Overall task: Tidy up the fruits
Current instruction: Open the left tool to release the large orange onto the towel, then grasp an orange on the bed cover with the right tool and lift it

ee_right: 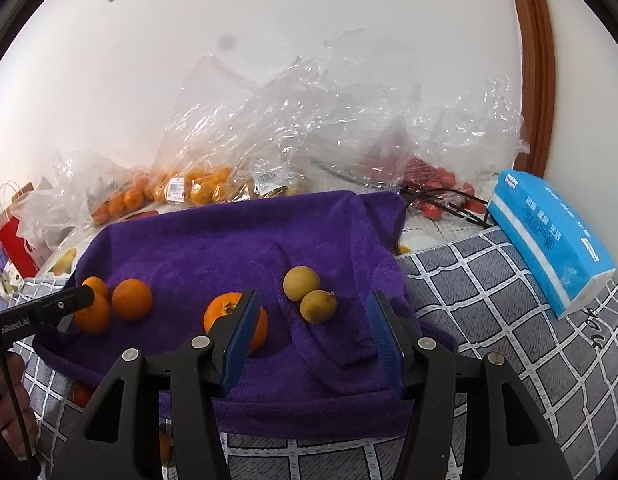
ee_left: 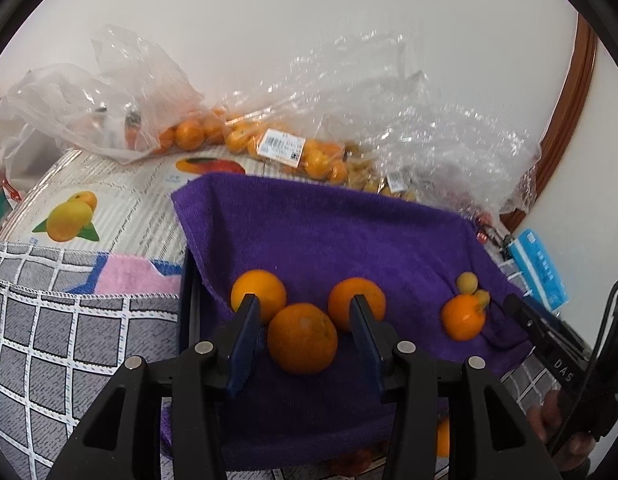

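Purple towel spread over the worktop, clear fruit bags along its far edge; on it three oranges at left, a fourth orange mid-towel, two small yellow fruits just to its right. Both claws spread and empty: left claw straddles the nearest orange without contact, right claw hovers by the fourth orange. Sorting by kind appears under way; next move likely calls for moving that orange left to the group.

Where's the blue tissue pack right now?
In the right wrist view the blue tissue pack lies at the far right on the grey checked cloth, just right of the purple towel and below the brown wooden frame.
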Demonstrator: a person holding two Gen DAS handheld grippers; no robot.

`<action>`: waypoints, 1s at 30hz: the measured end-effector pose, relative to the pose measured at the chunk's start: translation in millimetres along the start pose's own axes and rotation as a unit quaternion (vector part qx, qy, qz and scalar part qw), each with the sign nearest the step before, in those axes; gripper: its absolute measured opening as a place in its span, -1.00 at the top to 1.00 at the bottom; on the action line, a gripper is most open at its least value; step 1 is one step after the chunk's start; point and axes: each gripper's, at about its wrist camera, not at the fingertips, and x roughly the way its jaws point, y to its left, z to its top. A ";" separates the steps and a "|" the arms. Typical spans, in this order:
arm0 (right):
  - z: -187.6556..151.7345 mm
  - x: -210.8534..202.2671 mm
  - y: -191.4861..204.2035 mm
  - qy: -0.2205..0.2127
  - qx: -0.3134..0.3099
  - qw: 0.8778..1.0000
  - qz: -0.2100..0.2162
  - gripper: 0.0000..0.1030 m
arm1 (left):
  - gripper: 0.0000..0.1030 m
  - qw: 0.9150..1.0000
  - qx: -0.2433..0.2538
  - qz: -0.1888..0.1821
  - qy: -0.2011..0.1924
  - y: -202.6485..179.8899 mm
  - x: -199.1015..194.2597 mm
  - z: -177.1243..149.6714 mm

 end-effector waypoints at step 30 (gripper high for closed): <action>-66.4 -77.1 82.7 0.067 -0.026 0.995 0.067 -0.08 | 0.05 0.997 0.043 0.009 -0.057 12.5 -96.6 -15.4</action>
